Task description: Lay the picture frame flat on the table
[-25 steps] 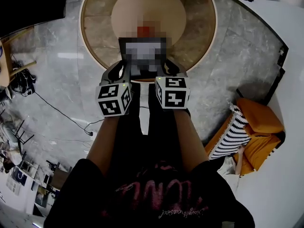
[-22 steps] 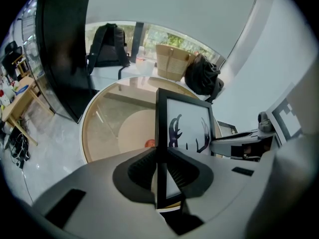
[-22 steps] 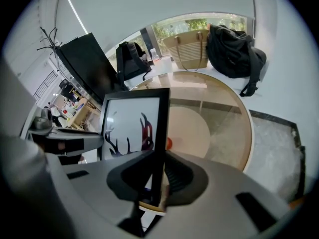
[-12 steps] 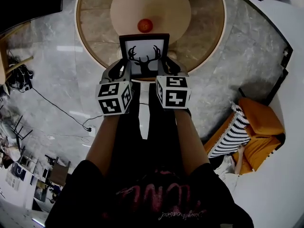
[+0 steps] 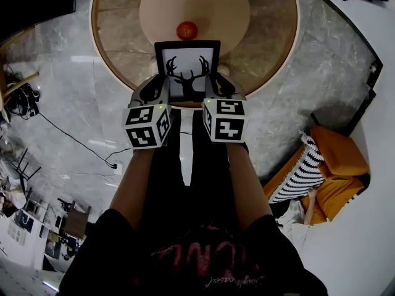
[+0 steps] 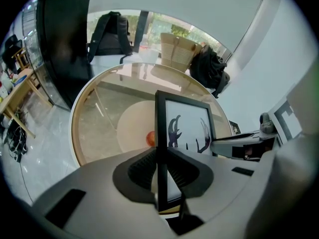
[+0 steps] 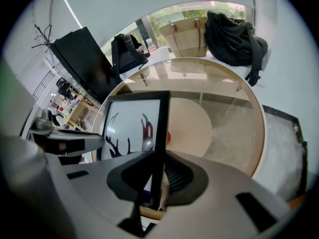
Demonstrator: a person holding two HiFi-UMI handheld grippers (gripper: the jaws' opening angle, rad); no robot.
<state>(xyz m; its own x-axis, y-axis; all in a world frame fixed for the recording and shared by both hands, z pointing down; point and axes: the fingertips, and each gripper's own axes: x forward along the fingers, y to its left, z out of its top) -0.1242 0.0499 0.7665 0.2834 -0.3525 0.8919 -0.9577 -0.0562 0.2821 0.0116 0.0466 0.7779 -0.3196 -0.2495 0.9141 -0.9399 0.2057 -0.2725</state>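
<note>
The picture frame [image 5: 187, 70] is black-edged with a white print of black antlers, and it is held up over the near rim of the round glass table [image 5: 265, 48]. My left gripper [image 5: 162, 91] is shut on the frame's left edge [image 6: 160, 148]. My right gripper [image 5: 213, 90] is shut on its right edge [image 7: 158, 153]. In the left gripper view the antler print [image 6: 187, 133] faces right of the jaws; in the right gripper view the antler print [image 7: 130, 128] faces left. A small red ball [image 5: 186, 30] lies on the table beyond the frame.
The table has a round beige disc [image 5: 222, 8] under its glass top and stands on grey marble floor. Dark backpacks [image 7: 234, 36] and a woven bag [image 7: 187, 36] sit at the table's far side. An orange cushion with a striped pillow [image 5: 321, 165] lies on the floor to the right.
The frame and both grippers have edged a little farther over the table; the table and red ball have shifted slightly up-view. Both grips on the frame are unchanged.
</note>
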